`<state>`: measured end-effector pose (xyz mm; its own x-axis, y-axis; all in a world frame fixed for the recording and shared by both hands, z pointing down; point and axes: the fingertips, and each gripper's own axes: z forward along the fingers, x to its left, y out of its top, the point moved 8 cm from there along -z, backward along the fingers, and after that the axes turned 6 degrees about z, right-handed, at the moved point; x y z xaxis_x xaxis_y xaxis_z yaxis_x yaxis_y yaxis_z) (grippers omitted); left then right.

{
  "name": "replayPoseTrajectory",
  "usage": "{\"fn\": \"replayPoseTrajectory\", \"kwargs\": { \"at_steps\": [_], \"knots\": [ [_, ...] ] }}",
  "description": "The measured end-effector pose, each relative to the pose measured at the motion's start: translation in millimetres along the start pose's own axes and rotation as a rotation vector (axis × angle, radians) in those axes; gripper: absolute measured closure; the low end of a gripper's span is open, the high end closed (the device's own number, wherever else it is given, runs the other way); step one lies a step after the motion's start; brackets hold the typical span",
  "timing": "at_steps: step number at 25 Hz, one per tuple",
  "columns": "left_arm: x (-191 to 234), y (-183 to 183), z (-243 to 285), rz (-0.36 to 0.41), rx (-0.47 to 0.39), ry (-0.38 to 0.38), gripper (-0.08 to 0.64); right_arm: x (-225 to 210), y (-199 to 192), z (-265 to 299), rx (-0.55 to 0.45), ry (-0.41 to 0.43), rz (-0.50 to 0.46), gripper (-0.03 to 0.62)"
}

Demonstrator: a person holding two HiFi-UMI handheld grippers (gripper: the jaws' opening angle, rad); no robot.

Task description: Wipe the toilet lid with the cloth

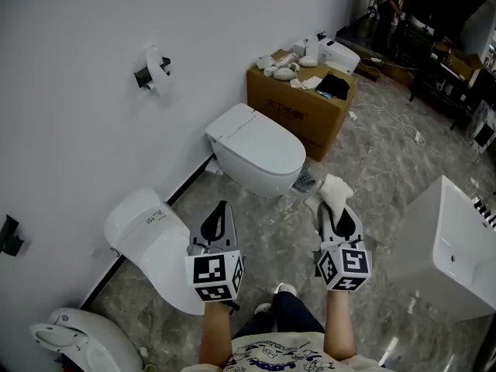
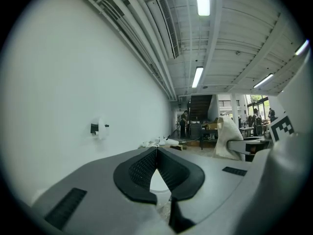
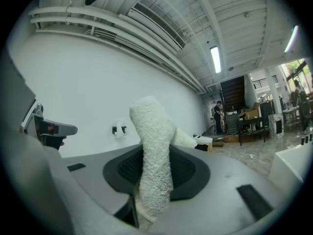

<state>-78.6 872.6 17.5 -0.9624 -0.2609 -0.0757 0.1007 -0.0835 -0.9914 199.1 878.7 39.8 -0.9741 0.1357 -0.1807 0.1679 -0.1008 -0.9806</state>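
White fluffy terry cloth, likely soft, light and floppy, stands clamped at its lower end in the right gripper, well short of the white oval toilet lid by the wall. The left gripper has its 2 jaws meeting on nothing.

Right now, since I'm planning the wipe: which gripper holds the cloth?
The right gripper: the white cloth is pinched between its jaws and sticks out past them. The left gripper is shut on nothing.
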Motion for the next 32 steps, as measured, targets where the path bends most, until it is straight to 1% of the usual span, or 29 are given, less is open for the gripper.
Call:
{"fn": "replayPoseTrajectory", "kwargs": {
  "at_steps": [5,10,17,22,26,32],
  "knots": [
    [13,-3,29,-0.005,0.015,0.016,0.555,-4,-3,34,0.021,0.010,0.002,0.469],
    [21,-3,78,-0.006,0.020,0.039,0.555,-18,-2,91,0.025,0.028,0.006,0.469],
    [30,9,172,0.014,0.010,0.075,0.555,-53,13,191,0.015,0.062,0.006,0.469],
    [32,21,247,0.011,0.020,0.108,0.555,-83,32,265,0.015,0.086,0.006,0.469],
    [33,34,304,0.010,0.012,0.130,0.556,-107,48,321,0.005,0.101,0.006,0.469],
    [35,41,368,0.013,0.007,0.147,0.555,-131,57,387,0.001,0.120,0.011,0.469]
  ]
}}
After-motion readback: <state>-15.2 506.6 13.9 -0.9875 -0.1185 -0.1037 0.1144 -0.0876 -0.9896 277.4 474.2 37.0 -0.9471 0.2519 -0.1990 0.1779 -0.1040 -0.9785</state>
